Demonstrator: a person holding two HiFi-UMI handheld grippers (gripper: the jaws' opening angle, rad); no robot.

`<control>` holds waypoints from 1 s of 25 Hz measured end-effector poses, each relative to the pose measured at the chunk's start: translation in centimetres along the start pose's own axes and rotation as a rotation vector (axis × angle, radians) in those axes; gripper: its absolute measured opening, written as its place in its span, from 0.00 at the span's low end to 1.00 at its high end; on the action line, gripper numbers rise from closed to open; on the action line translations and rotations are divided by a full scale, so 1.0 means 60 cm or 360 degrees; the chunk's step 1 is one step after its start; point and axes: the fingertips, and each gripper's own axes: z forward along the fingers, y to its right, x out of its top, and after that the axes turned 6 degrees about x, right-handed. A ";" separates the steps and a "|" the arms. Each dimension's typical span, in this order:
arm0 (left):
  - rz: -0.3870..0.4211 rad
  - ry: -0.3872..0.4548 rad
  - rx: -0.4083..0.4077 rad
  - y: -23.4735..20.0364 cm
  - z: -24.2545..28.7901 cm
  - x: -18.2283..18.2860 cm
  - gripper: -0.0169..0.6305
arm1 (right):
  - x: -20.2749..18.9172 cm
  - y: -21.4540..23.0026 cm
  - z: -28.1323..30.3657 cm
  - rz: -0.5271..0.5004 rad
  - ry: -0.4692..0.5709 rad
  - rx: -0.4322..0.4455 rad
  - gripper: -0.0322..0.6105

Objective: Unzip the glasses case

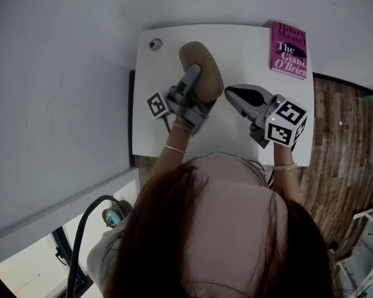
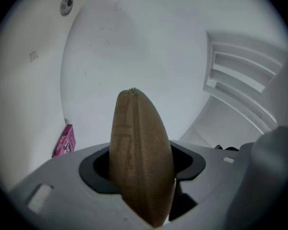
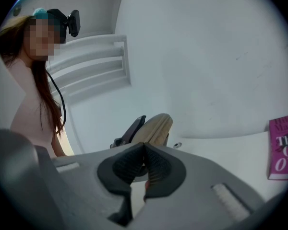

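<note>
The tan glasses case (image 1: 202,67) is held edge-up above the white table (image 1: 242,135), with my left gripper (image 1: 191,79) shut on its near end. In the left gripper view the case (image 2: 139,152) fills the gap between the jaws of the left gripper (image 2: 141,174) and sticks out forward. My right gripper (image 1: 231,92) is just right of the case with its tip close to the case's edge. Its pads are pressed together in the right gripper view (image 3: 144,152). A small reddish bit shows under them; I cannot tell what it is. The case (image 3: 157,125) lies just beyond.
A magenta book (image 1: 289,49) lies at the table's far right corner, also visible as the book (image 3: 283,147) and the book (image 2: 64,141). A round cable grommet (image 1: 155,44) sits at the far left corner. Wooden floor (image 1: 342,129) lies to the right, a grey wall to the left.
</note>
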 end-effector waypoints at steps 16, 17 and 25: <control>-0.0250 0.0255 0.0017 -0.023 -0.012 0.028 0.47 | -0.007 -0.008 0.014 -0.0004 -0.0021 0.0017 0.06; -0.0264 0.0268 0.0021 -0.025 -0.013 0.030 0.47 | -0.008 -0.008 0.015 -0.0006 -0.0024 0.0018 0.06; -0.0317 0.0332 0.0042 -0.028 -0.019 0.036 0.47 | -0.012 -0.013 0.022 -0.0007 -0.0049 0.0031 0.06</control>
